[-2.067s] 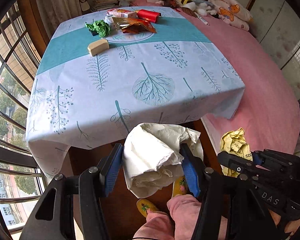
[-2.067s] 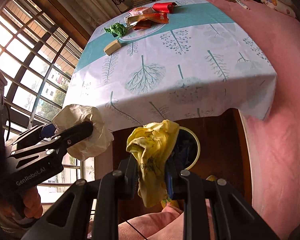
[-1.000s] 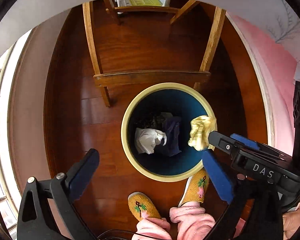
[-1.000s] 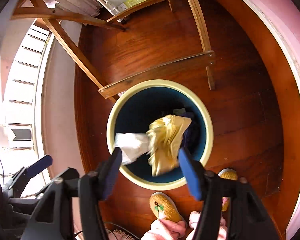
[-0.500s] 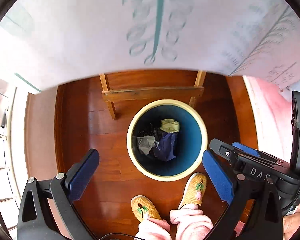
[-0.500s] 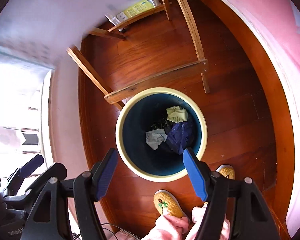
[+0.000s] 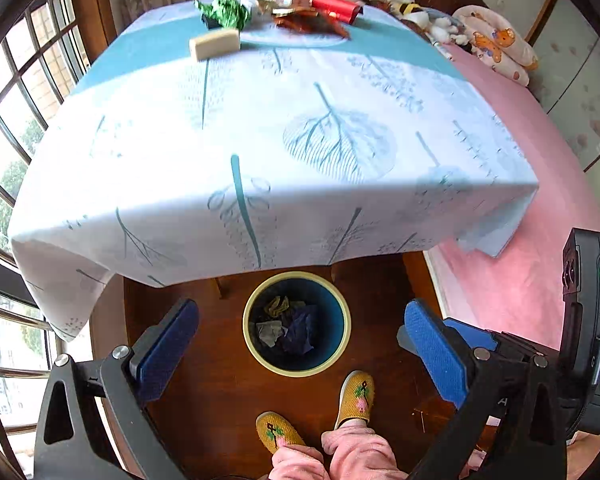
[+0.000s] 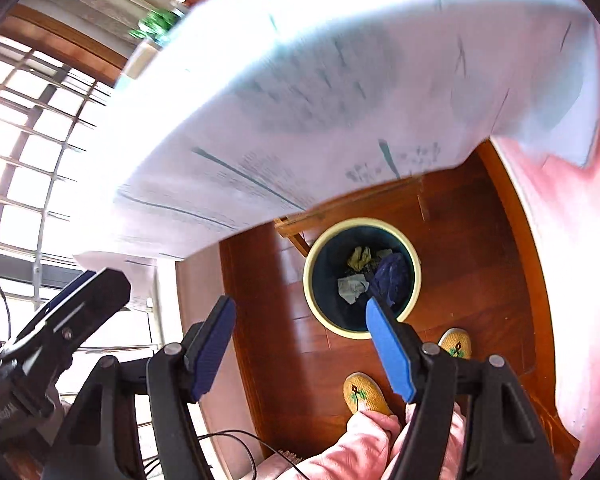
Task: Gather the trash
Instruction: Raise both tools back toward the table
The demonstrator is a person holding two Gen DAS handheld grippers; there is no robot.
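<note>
Round bin (image 7: 260,350) stands upright on the floor, mouth facing up.

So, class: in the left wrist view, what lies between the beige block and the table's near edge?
Only bare printed tablecloth lies below the beige block.

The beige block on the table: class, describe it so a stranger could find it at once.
Start at the table with the leaf-print cloth and look to its far end, where the trash is piled. The beige block lies just nearer than the crumpled green wrapper, on the teal band. It alone is plain, smooth and rectangular.
</note>
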